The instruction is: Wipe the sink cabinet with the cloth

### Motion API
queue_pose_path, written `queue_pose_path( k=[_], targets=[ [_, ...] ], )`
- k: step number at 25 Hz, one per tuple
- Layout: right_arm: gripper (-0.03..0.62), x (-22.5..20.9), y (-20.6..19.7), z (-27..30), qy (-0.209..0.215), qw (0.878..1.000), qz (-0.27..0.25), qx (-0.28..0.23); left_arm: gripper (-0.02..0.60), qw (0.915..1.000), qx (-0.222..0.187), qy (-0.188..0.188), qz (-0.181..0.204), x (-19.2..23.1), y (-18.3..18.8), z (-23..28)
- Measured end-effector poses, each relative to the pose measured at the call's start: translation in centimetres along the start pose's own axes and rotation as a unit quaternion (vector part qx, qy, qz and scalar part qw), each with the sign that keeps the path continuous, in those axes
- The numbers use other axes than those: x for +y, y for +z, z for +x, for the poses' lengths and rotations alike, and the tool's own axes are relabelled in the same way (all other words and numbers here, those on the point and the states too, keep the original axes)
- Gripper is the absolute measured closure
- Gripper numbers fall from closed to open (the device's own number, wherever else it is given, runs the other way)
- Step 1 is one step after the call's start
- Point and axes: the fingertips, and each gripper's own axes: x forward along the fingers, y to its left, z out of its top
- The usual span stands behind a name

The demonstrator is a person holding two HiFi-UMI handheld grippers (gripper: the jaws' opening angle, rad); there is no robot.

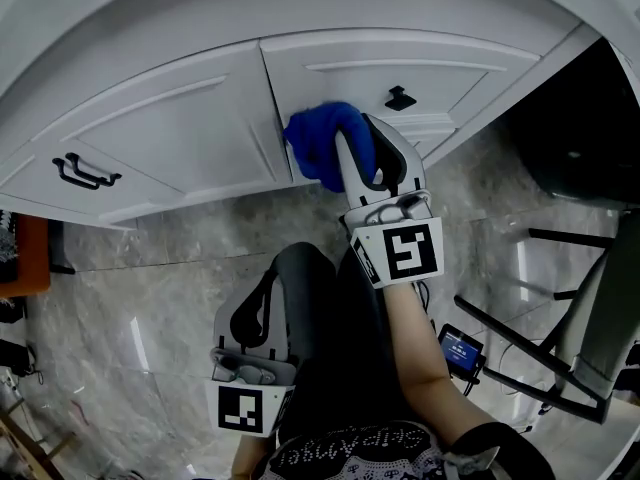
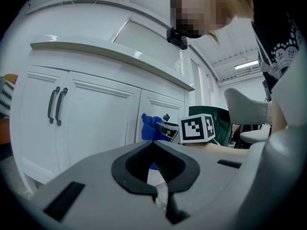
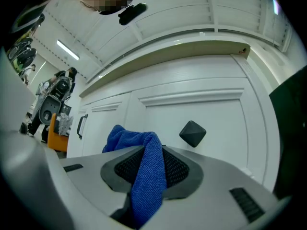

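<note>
The right gripper (image 1: 360,143) was clamped on the blue cloth (image 1: 318,143), holding it up to the white cabinet (image 1: 180,128). The cloth lay at the near-left edge of the door with the black knob (image 1: 400,98), beside the seam with the next door. Whether it pressed flat on the panel could not be told, since the bunched folds and the gripper covered the contact.

In the right gripper view a strip of cloth (image 3: 148,181) ran down between the jaws and hid their inner pads, and the rest bulged out to the left past the tips. The knob (image 3: 193,133) sat just right of it.

The left gripper (image 1: 262,278) hung back, well apart from the cabinet, beside the person's dark-trousered leg (image 1: 320,298). Its jaws were together with nothing between them (image 2: 153,143).

Far left, a pair of black handles (image 1: 85,173) showed on another door. At the right a chair (image 1: 590,318) was cut off by the frame.
</note>
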Motion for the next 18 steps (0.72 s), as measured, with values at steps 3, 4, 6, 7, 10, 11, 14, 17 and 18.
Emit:
queue_pose_path(
  k=[3,4,6,7,10,11,14,17,18],
  targets=[
    [0.476,-0.2,-0.1,0.0,0.006,1.0,-0.011,0.005,0.578,1.0,-0.006,0.0,0.004,-0.2,0.6,-0.2],
    [0.476,-0.2,-0.1,0.0,0.008,1.0,-0.014,0.004,0.578,1.0,-0.008,0.001,0.005,-0.1,0.7,-0.2],
    [0.476,-0.3,-0.1,0.0,0.011,1.0,-0.017,0.002,0.578,0.9998,-0.015,-0.003,0.016,-0.1,1.0,-0.2],
    [0.476,-0.3,-0.1,0.0,0.012,1.0,-0.018,0.002,0.578,0.9996,-0.017,-0.006,0.021,-0.2,1.1,-0.2],
    [0.476,-0.5,-0.1,0.0,0.014,1.0,-0.024,0.005,0.578,0.9995,-0.02,-0.003,0.025,-0.1,1.4,-0.2],
    [0.476,-0.5,-0.1,0.0,0.014,1.0,-0.025,0.005,0.578,0.9995,-0.019,-0.001,0.024,-0.1,1.3,-0.2],
    [0.476,-1.3,-0.2,-0.3,0.008,1.0,-0.023,0.005,0.578,0.9996,-0.02,0.002,0.02,0.1,1.3,0.0],
    [0.476,-2.5,-0.4,-0.8,-0.007,1.0,-0.016,0.007,0.578,0.9997,-0.019,0.001,0.016,0.2,1.1,0.2],
    [0.476,-3.0,-0.4,-0.9,-0.013,1.0,-0.013,0.008,0.578,0.9997,-0.019,0.0,0.015,0.2,1.0,0.2]
  ],
)
